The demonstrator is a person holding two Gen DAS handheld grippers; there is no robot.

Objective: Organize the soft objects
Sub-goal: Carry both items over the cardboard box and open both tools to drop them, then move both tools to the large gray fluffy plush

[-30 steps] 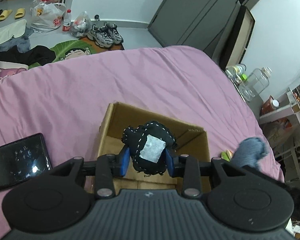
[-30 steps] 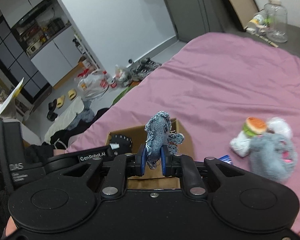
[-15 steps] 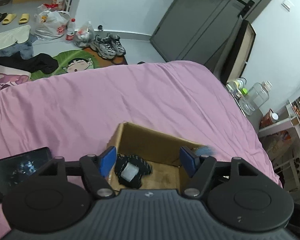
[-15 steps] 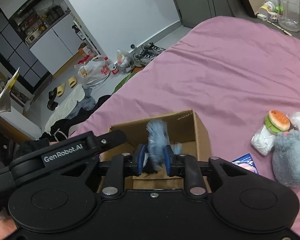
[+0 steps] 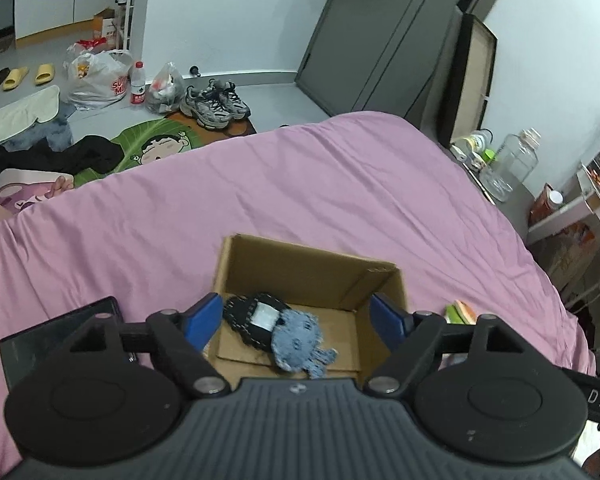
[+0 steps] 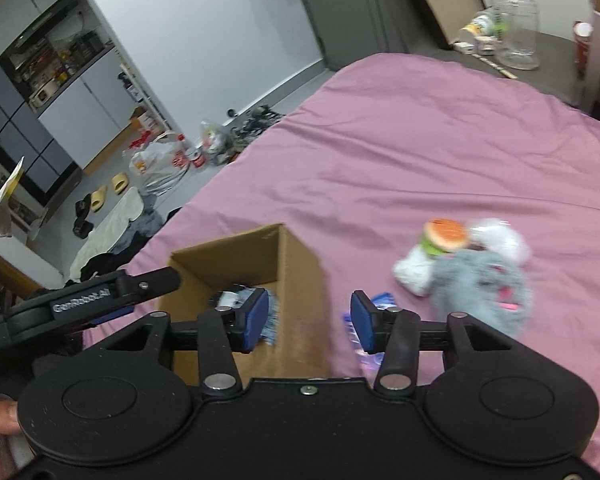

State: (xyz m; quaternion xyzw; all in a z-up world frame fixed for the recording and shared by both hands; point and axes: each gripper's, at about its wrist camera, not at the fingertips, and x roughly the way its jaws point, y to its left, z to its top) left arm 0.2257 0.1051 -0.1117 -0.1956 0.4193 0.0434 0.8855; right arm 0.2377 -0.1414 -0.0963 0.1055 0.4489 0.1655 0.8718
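Note:
An open cardboard box (image 5: 312,264) sits on the pink bed sheet (image 5: 260,184). Inside it lie a black stitched soft toy (image 5: 246,322) with a white patch and a blue denim soft toy (image 5: 298,346) overlapping it. My left gripper (image 5: 298,318) hovers open over the box with nothing between its fingers. In the right wrist view my right gripper (image 6: 310,320) is open above the box's (image 6: 260,256) right wall, empty. On the sheet to the right lie a burger toy (image 6: 444,236), a grey plush (image 6: 480,288) and a white soft item (image 6: 500,236).
A dark phone (image 5: 60,332) lies on the sheet left of the box. A blue packet (image 6: 380,300) rests between box and plush. Beyond the bed's far edge are shoes (image 5: 216,104), bags and clothes on the floor. A glass jar (image 6: 516,28) stands on a side surface.
Both grippers opened. The black toy dropped from the left gripper into the box, then the denim toy dropped from the right gripper onto it. The right gripper has shifted rightward.

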